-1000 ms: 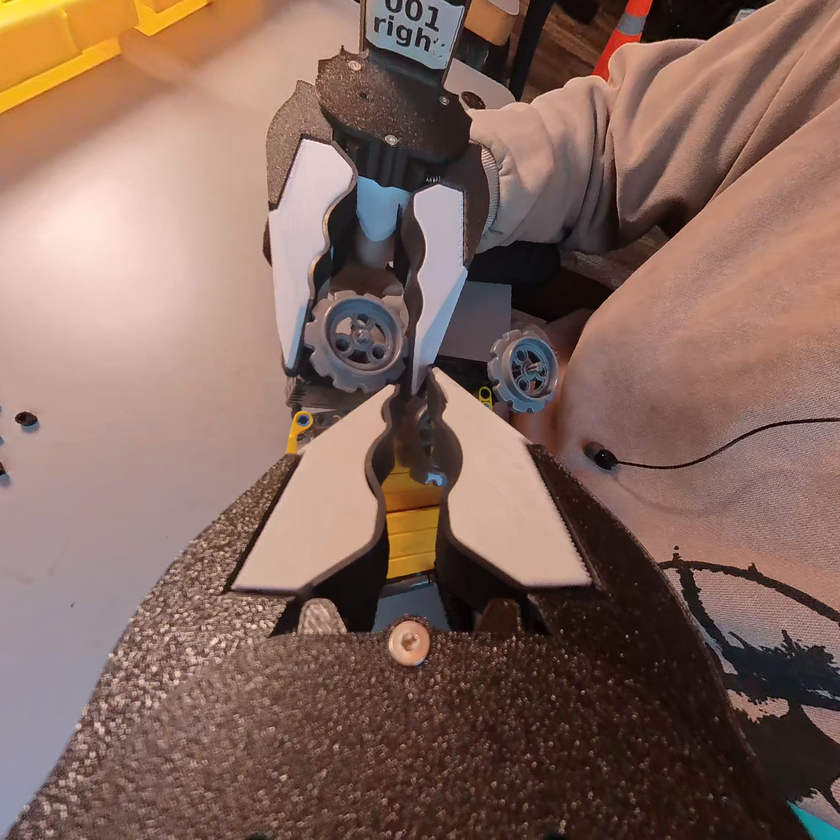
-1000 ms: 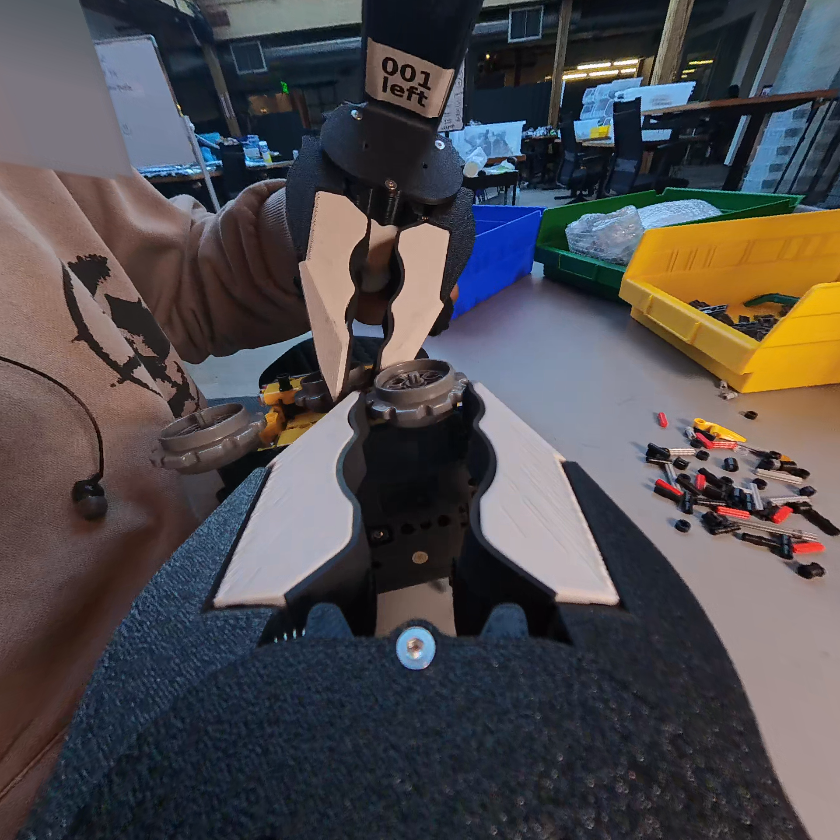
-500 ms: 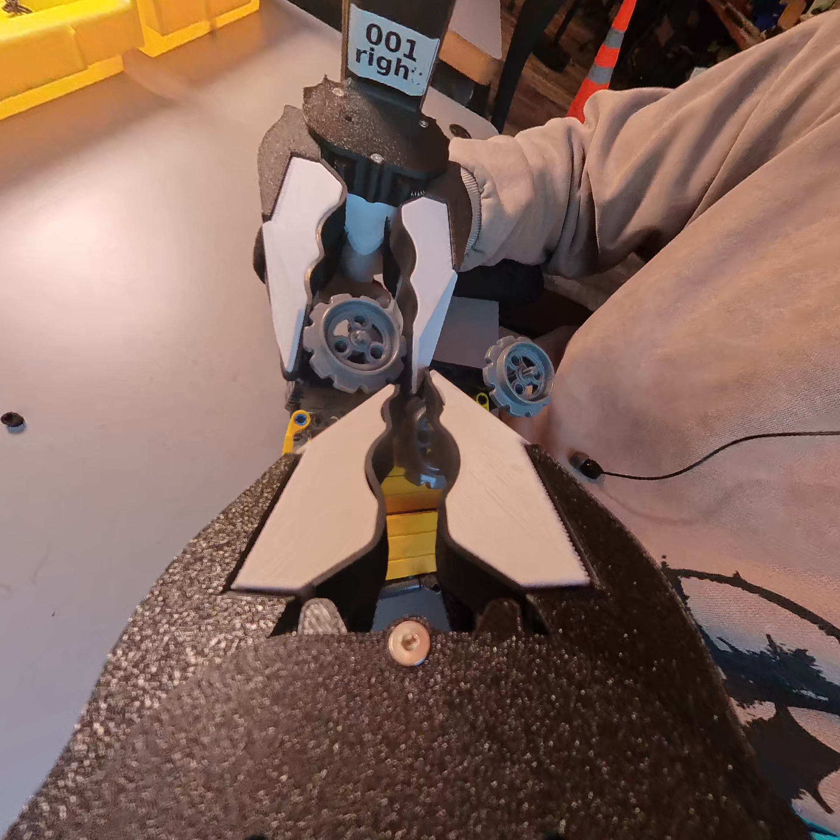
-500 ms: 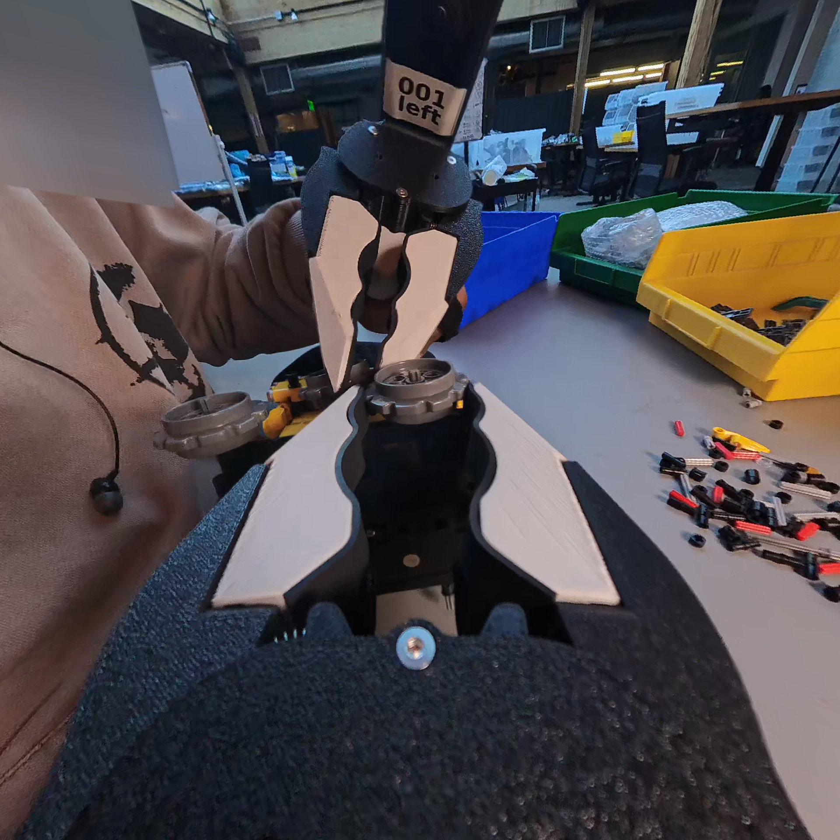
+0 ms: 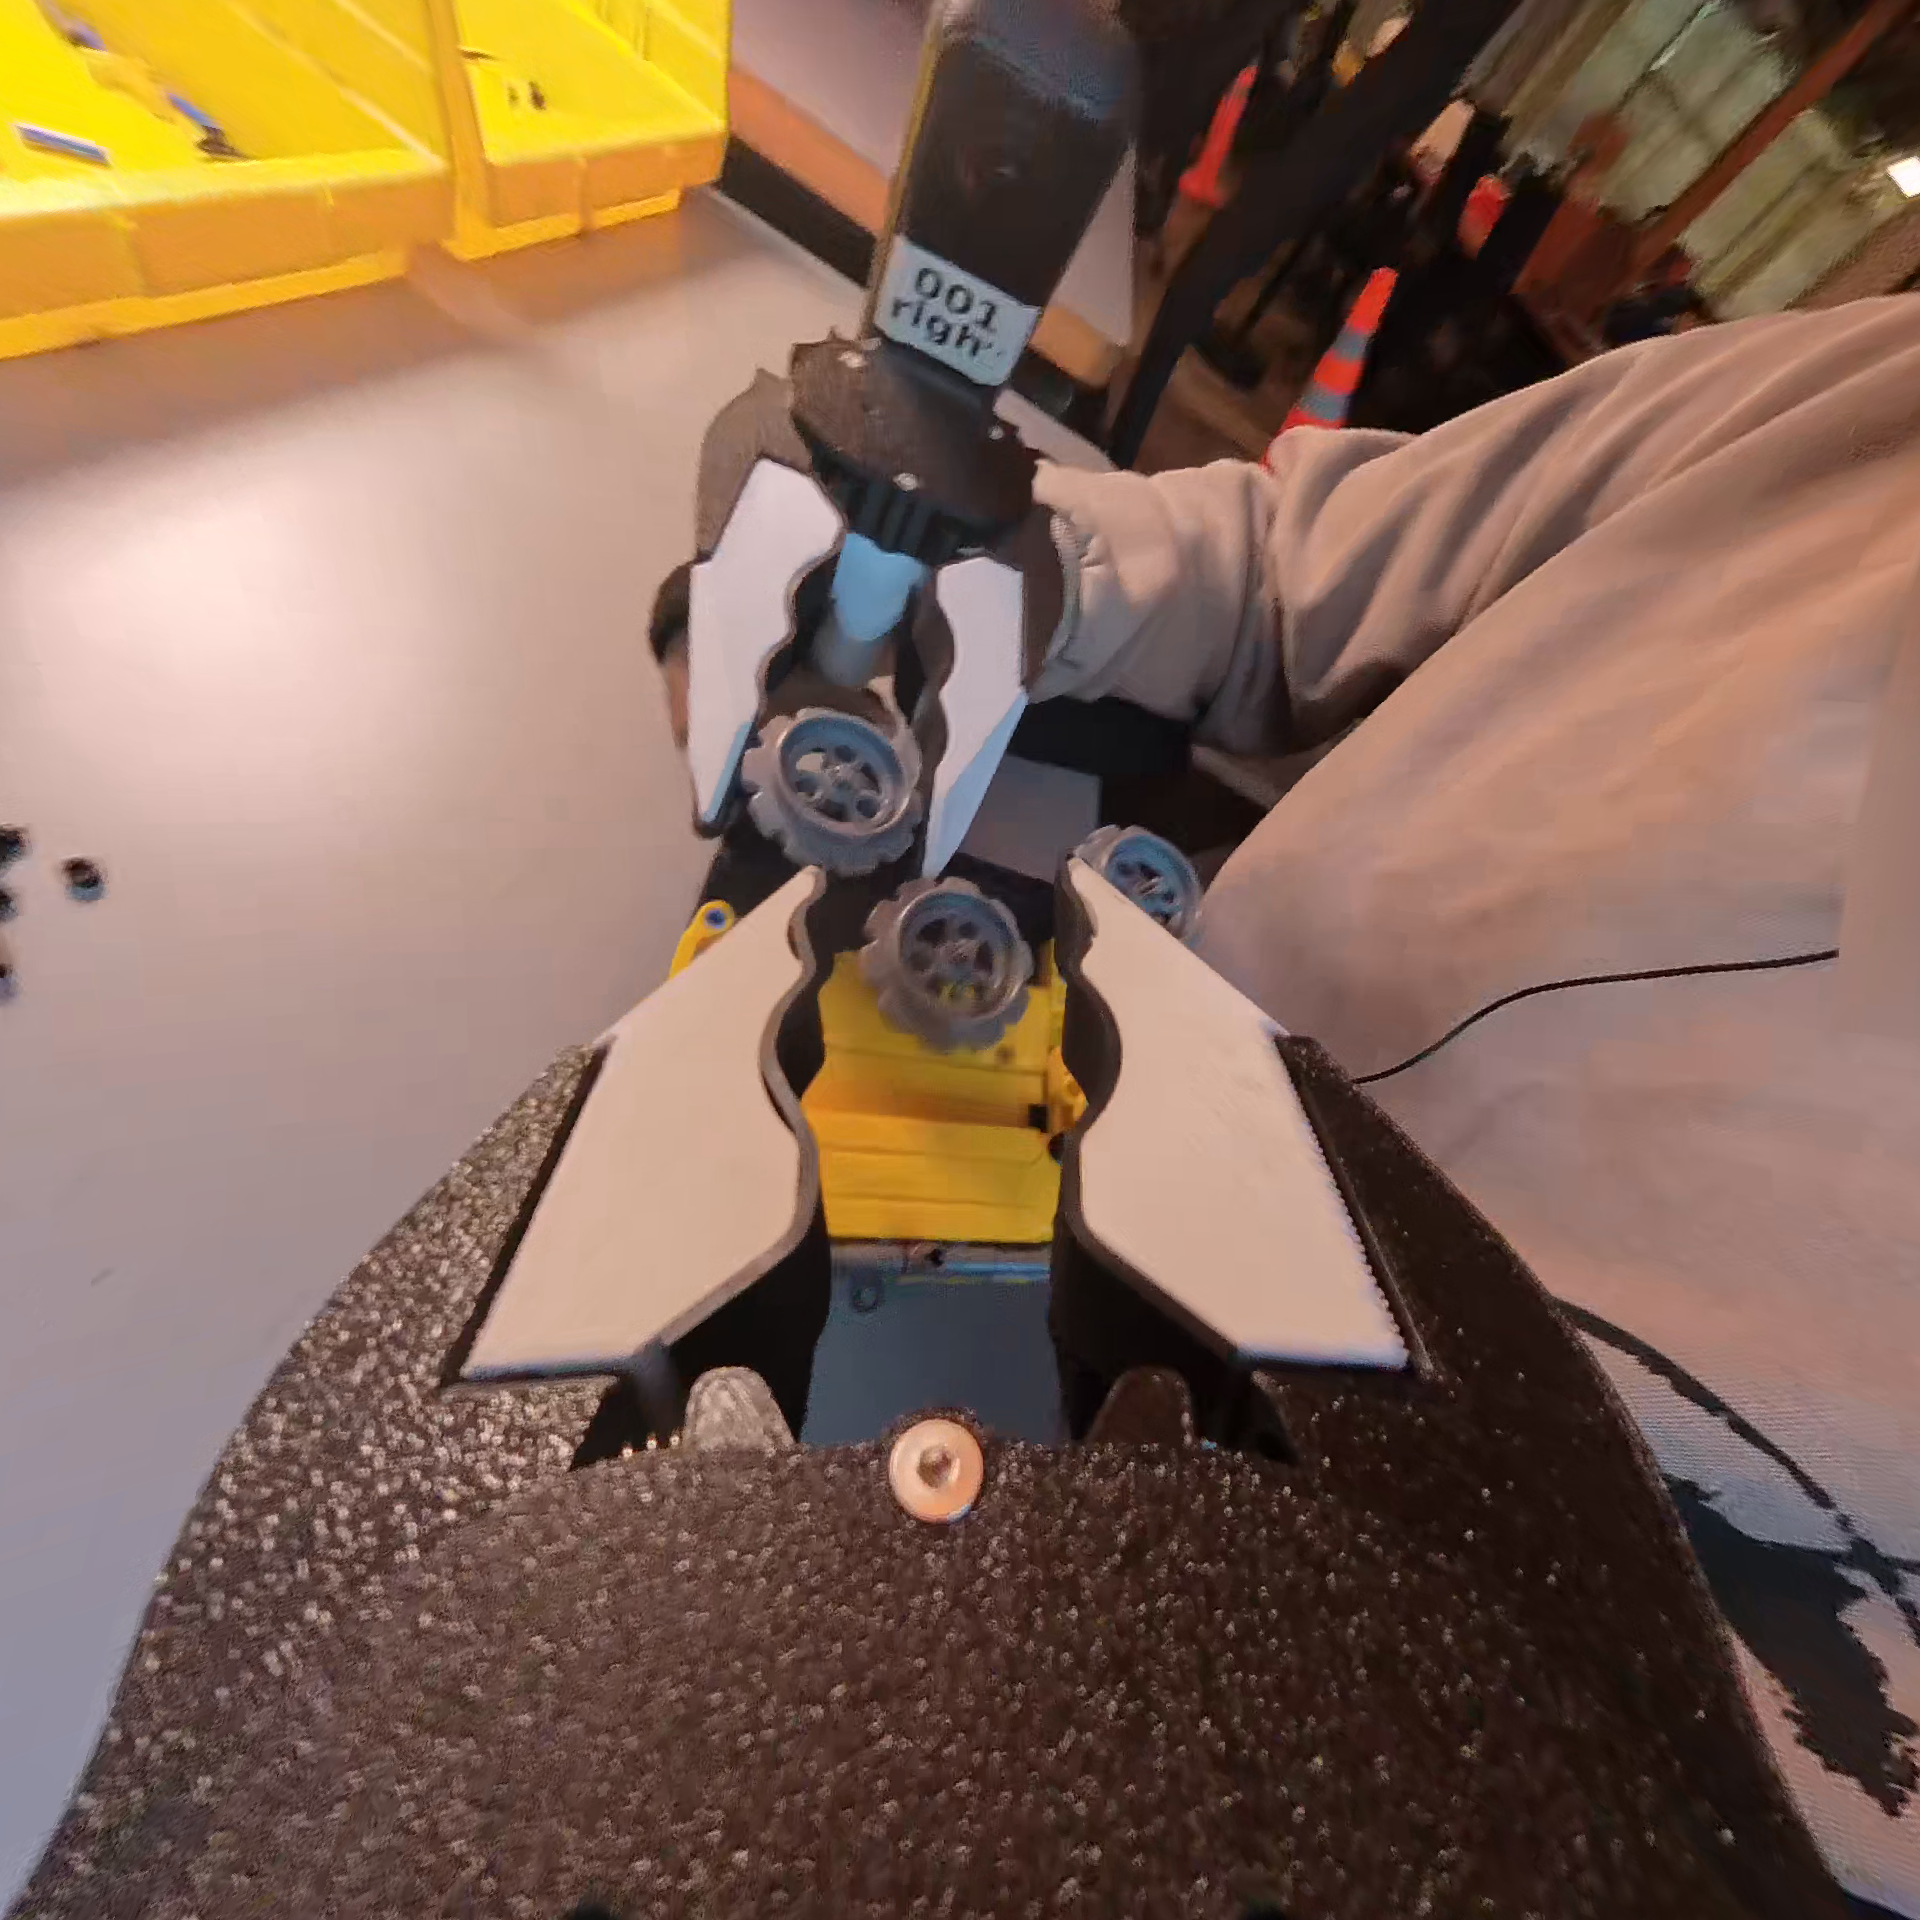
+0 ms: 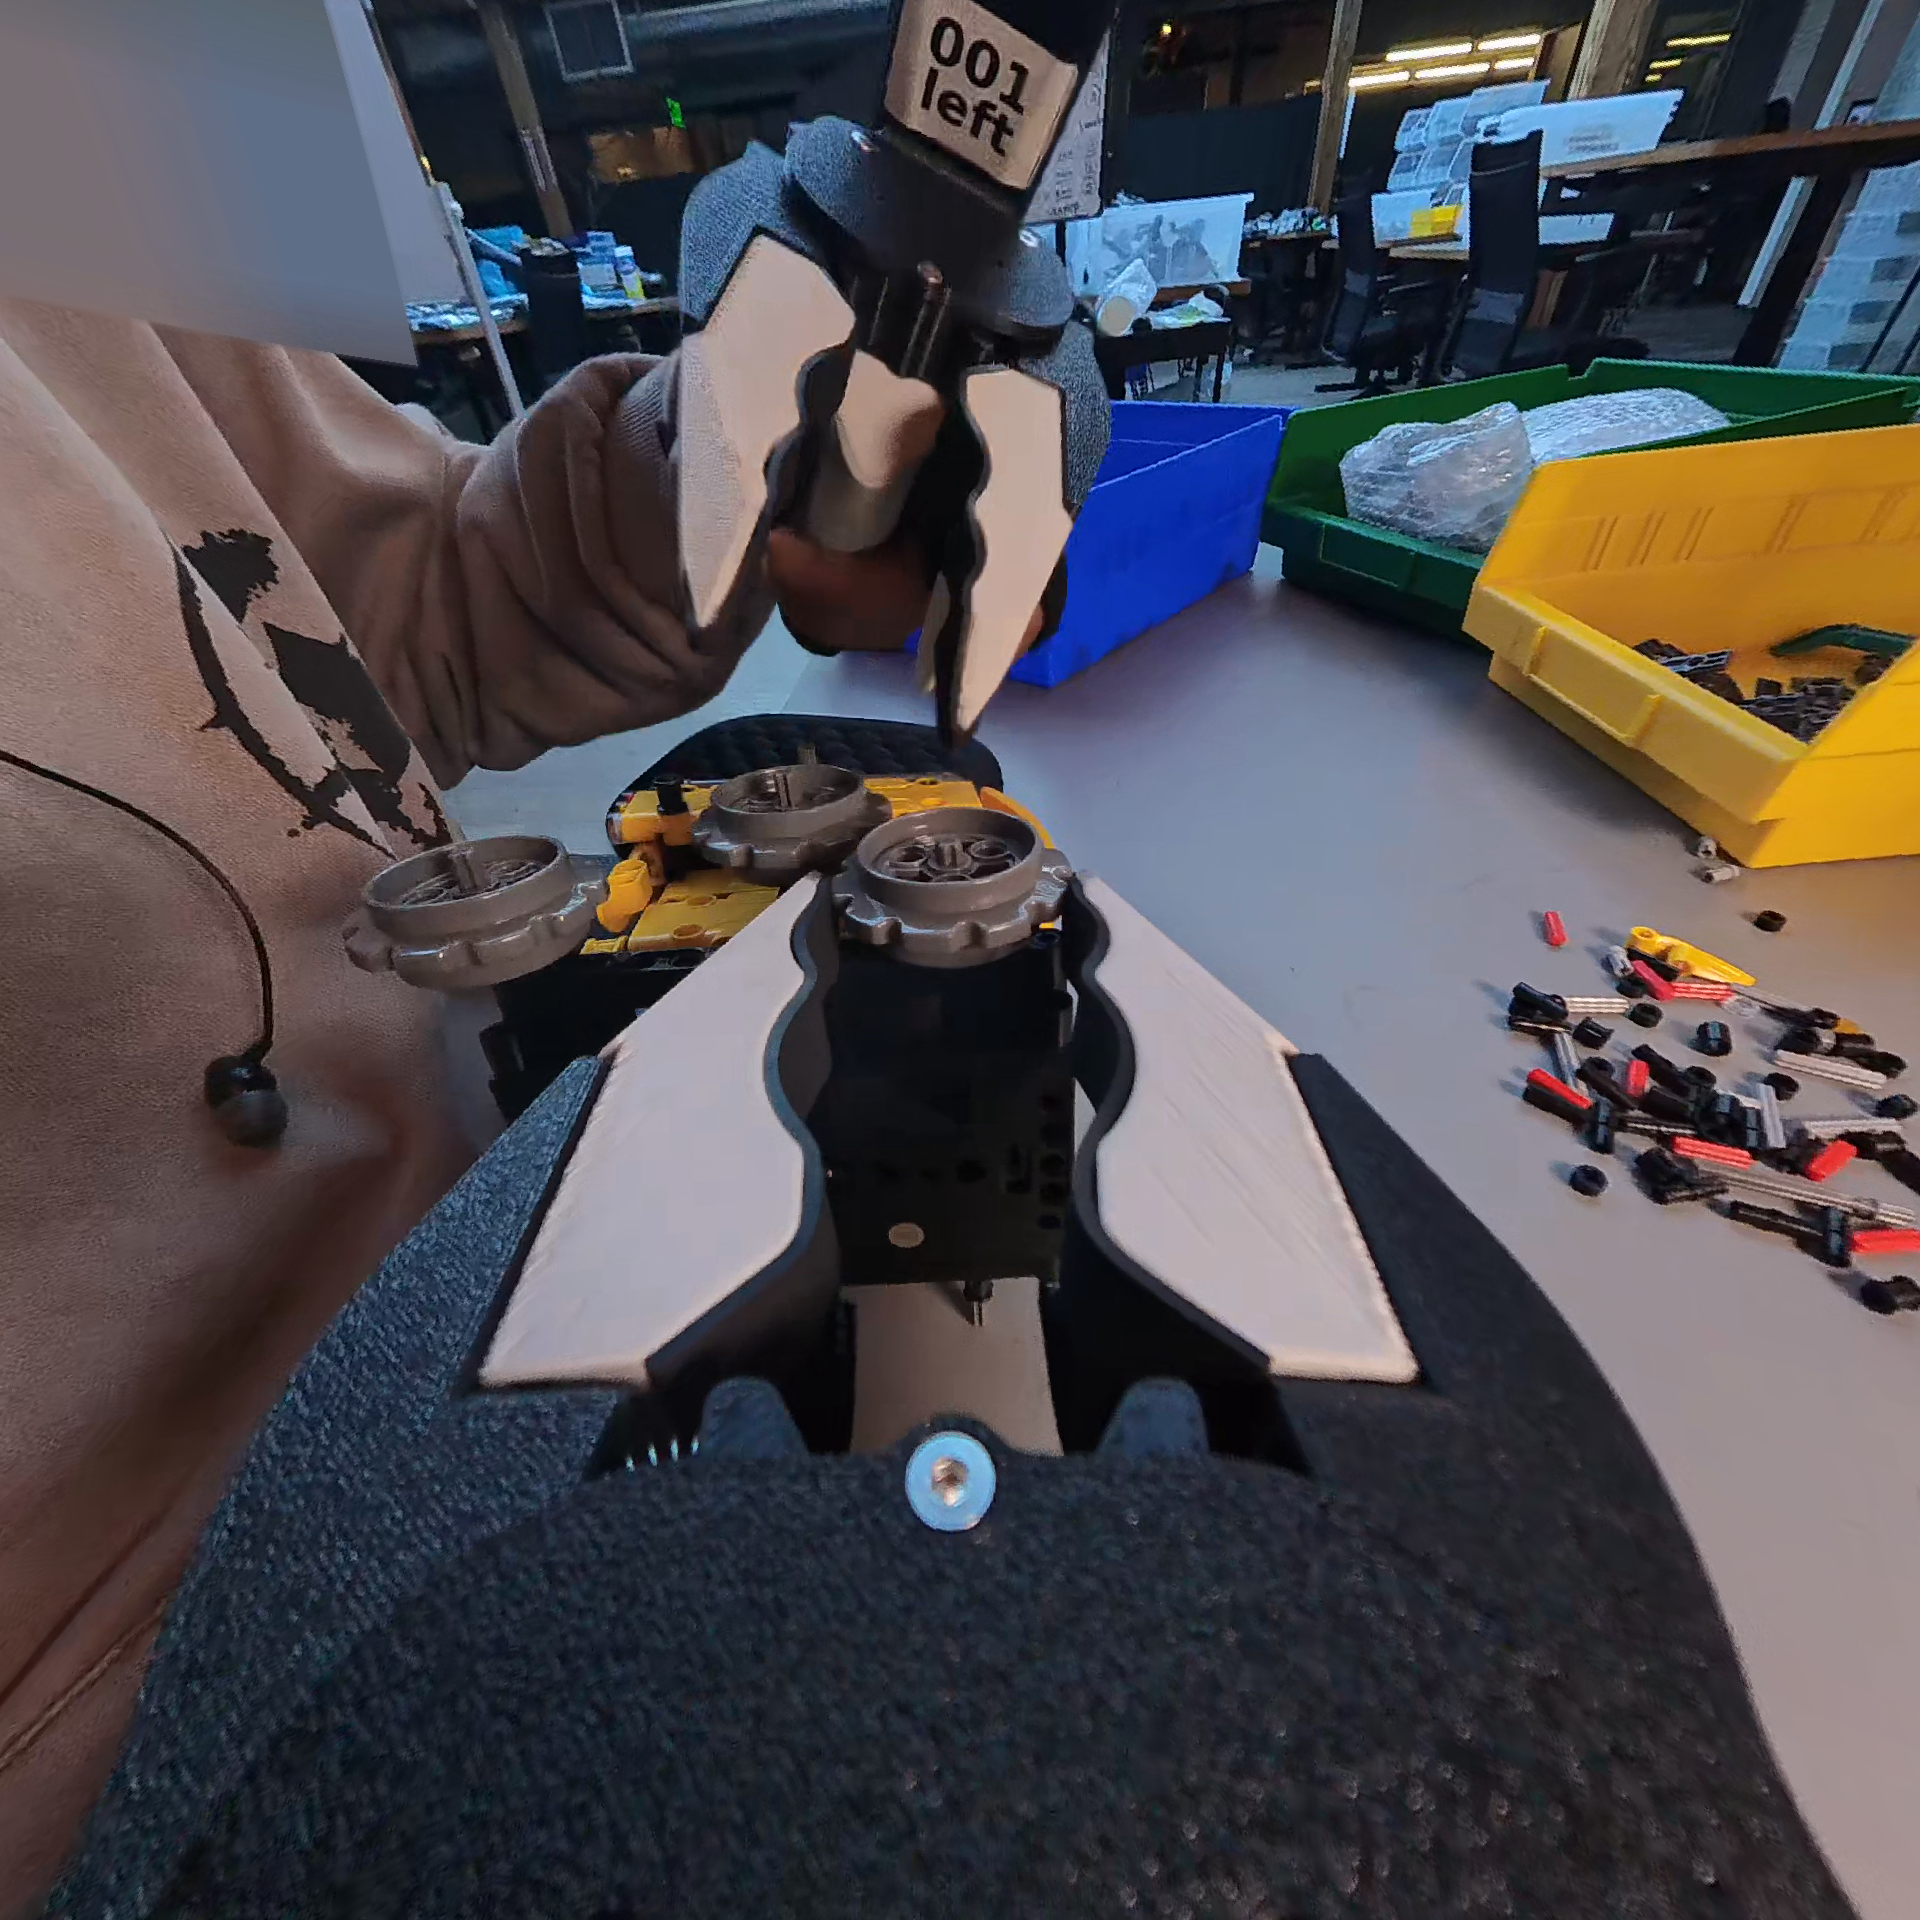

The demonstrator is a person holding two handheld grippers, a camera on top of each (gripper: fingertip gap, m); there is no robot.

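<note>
The yellow and black brick-built model with grey toothed wheels sits low over the grey table, close against the person's beige sweatshirt. Its black body is clamped between the fingers of the right gripper, which are partly closed and pressed on both sides, one wheel at their tips. Half a second ago the left gripper was pinched on the middle grey wheel. It has now let go, spread its fingers wide and lifted clear, holding nothing. Loose red and black pins lie beside, before a yellow plastic bin.
</note>
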